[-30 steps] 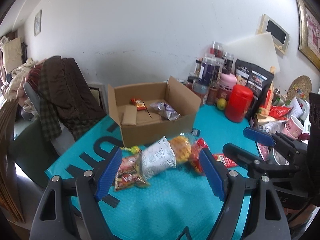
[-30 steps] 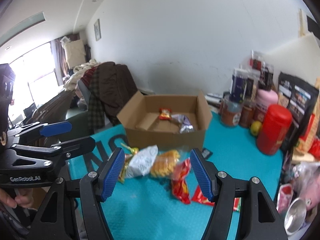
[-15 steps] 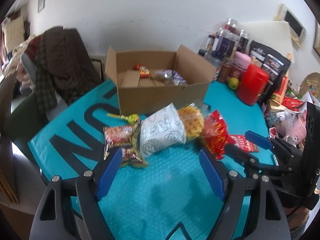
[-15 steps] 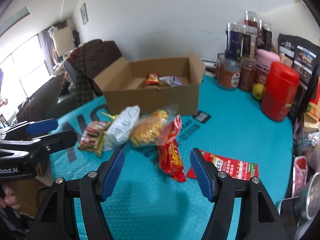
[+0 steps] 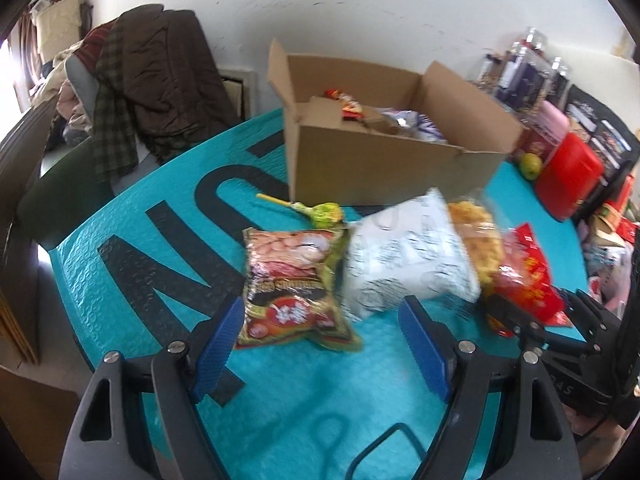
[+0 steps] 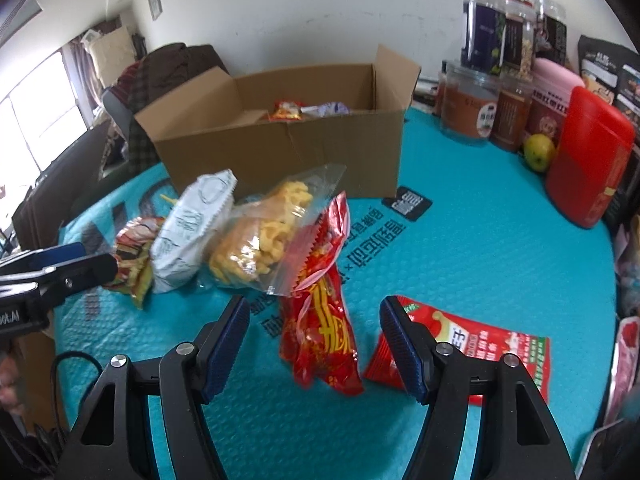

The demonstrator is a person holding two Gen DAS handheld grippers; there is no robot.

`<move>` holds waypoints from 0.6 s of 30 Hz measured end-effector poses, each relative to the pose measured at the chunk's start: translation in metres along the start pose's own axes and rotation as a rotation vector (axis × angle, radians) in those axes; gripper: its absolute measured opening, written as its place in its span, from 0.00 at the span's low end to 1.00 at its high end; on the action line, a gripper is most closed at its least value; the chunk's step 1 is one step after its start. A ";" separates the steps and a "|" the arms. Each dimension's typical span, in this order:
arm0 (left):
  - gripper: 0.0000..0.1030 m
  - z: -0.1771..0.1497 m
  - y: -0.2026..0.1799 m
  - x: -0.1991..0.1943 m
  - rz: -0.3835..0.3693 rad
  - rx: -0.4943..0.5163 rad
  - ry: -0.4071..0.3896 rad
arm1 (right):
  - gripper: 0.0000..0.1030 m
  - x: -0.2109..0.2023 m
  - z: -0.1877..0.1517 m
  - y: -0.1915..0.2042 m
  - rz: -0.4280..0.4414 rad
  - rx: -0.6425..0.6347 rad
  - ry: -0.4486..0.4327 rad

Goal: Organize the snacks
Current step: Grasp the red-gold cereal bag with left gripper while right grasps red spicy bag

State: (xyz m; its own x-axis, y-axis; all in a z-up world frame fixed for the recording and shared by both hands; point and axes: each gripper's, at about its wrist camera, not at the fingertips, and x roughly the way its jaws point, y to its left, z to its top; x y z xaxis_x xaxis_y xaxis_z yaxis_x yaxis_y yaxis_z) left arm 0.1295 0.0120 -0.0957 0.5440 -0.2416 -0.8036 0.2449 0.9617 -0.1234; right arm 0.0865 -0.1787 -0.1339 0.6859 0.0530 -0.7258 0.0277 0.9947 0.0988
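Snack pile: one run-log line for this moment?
left gripper open, at peanut bag | right gripper open, over red packet | cardboard box partly filled

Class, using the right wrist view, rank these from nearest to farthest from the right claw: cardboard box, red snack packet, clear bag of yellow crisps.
1. red snack packet, between the open right claw fingers.
2. clear bag of yellow crisps, ahead, left.
3. cardboard box, behind both.

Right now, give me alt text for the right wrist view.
The open right gripper hovers over a red snack packet on a teal table mat. Beyond lie a clear bag of yellow crisps, a white bag and an open cardboard box.
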 end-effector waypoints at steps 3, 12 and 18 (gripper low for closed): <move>0.77 0.003 0.006 0.013 0.029 -0.013 0.019 | 0.66 0.012 0.000 -0.001 -0.004 0.000 0.027; 0.77 0.008 0.021 0.044 0.062 -0.039 0.084 | 0.53 0.028 0.001 -0.004 -0.004 -0.002 0.062; 0.67 0.006 0.024 0.051 0.014 -0.046 0.090 | 0.34 0.027 0.002 -0.003 -0.018 -0.010 0.060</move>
State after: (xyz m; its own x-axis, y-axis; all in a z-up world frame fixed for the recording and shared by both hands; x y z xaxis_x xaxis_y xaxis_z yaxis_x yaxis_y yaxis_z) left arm 0.1681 0.0221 -0.1362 0.4722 -0.2175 -0.8542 0.1999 0.9703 -0.1365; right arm 0.1065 -0.1808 -0.1523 0.6407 0.0399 -0.7668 0.0320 0.9964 0.0785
